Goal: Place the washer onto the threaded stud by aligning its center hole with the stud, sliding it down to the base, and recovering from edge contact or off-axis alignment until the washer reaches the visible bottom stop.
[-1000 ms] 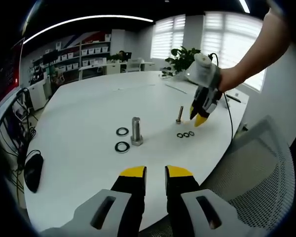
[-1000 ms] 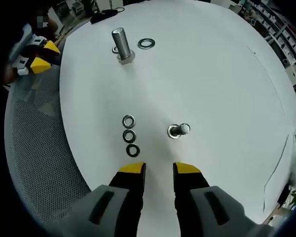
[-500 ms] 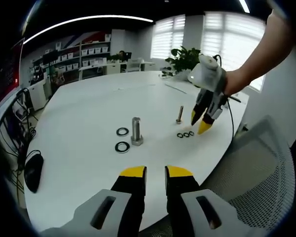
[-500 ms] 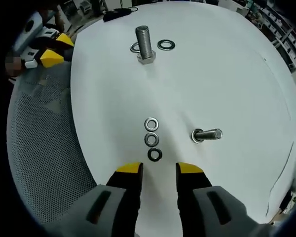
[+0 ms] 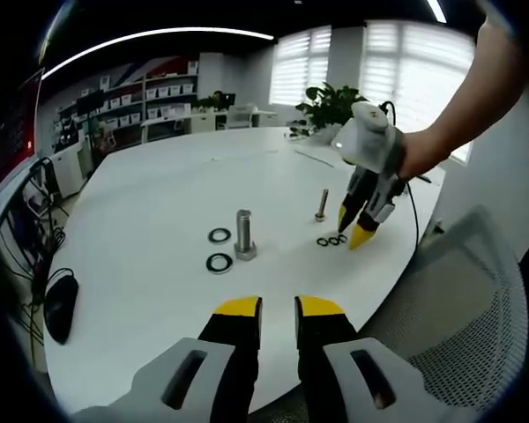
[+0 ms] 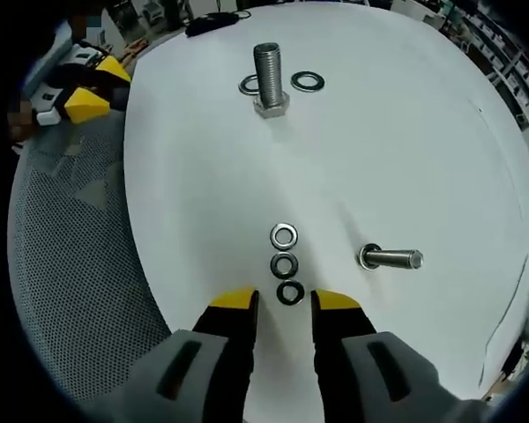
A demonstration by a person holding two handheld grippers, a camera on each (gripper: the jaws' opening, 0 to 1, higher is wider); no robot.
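Observation:
Three small washers [image 6: 285, 263] lie in a row on the white table [image 6: 406, 141]; the nearest, dark one [image 6: 290, 293] sits just ahead of my right gripper [image 6: 281, 301], whose jaws stand open on either side of it. A small threaded stud [image 6: 390, 259] stands to their right. A large bolt [image 6: 267, 79] stands farther off with two big washers [image 6: 308, 82] beside it. In the left gripper view my left gripper [image 5: 278, 307] is open and holds nothing, short of the large bolt [image 5: 243, 234]. There the right gripper [image 5: 353, 231] hangs over the small washers [image 5: 331, 240], next to the small stud [image 5: 321, 204].
A grey mesh chair [image 6: 70, 256] stands against the table edge below the washers, and also at the right of the left gripper view as the chair [image 5: 463, 308]. A dark object [image 5: 60, 304] lies at the table's left edge. A person's arm [image 5: 463, 106] holds the right gripper.
My right gripper has come down and forward toward the row of small washers, so its jaws now flank the nearest one. The left gripper has stayed still.

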